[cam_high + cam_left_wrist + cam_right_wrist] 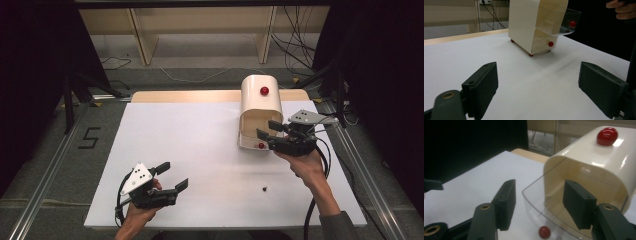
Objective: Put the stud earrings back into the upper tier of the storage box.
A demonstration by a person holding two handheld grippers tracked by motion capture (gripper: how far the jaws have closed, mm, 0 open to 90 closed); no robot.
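Cream bread box (260, 100) stands on the far right part of the white table (200, 150), rounded top bearing a red knob (264, 91), its clear roll-front lid (541, 202) partly raised with a second red knob (544, 232) low at the front. Right gripper (269, 129), jaws spread, sits at the opening, straddling the lid edge. Risk: a skewed push could jam the lid or shift the light box. Left gripper (171, 176) hovers well apart near the front edge, jaws spread and empty.

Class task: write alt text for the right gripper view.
The right claw, jaws open, sits at the mouth of a cream bread box with a red knob on top, its clear lid swung open between the jaws above a white table.
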